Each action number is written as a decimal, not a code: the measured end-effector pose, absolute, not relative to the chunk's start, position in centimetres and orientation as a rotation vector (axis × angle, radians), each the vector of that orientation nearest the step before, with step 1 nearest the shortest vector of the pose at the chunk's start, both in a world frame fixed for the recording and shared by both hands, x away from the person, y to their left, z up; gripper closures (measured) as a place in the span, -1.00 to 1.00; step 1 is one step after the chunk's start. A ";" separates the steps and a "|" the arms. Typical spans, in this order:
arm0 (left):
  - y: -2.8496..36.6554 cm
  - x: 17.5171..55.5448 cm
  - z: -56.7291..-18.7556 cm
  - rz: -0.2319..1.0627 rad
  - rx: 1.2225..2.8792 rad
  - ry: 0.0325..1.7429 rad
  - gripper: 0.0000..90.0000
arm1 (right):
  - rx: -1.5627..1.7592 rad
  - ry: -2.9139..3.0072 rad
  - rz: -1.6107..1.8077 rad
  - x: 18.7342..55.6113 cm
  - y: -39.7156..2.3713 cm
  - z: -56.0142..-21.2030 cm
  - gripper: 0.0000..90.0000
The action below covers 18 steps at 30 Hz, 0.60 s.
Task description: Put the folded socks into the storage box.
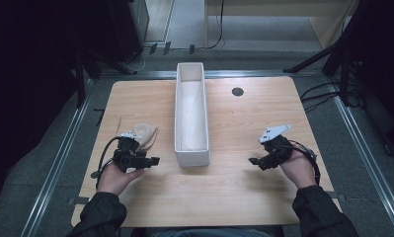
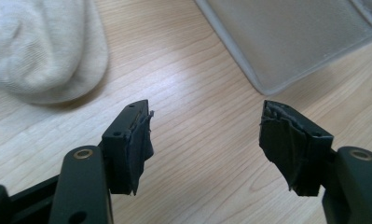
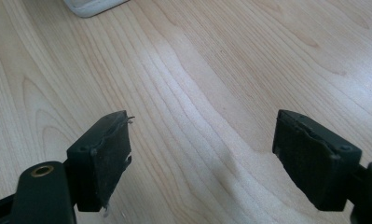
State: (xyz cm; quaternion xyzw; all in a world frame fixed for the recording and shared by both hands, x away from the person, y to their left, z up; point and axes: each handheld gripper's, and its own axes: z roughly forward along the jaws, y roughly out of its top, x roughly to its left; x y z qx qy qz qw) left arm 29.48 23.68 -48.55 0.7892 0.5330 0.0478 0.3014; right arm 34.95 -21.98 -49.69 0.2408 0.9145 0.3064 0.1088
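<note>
A long white bin [image 1: 191, 118] on the bench [image 1: 244, 192] holds pale cloth, a cream sock [image 1: 144, 134] lies just beside the left gripper [image 1: 152, 161], whose jaws, like those of the right gripper [image 1: 254, 161], stand apart on nothing.

Light wooden table [image 1: 244, 197] with rounded corners and a small dark round hole [image 1: 237, 91] (far side), set on grey carpet [image 1: 31, 168]. Metal rails [image 1: 61, 158] flank it; black stands and cables [image 1: 318, 94] occupy the dim surroundings.
</note>
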 end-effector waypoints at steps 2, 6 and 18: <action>23.7 29.6 -48.2 0.140 2.089 1.423 -0.33 | 0.711 2.698 0.895 35.0 -21.9 -49.8 -0.58; 23.9 30.5 -47.8 0.151 2.086 1.479 -0.34 | 0.705 2.701 0.892 35.0 -21.9 -49.8 -0.58; 25.1 33.1 -47.0 0.190 2.058 1.590 -0.37 | 0.704 2.712 0.879 34.8 -21.9 -50.0 -0.59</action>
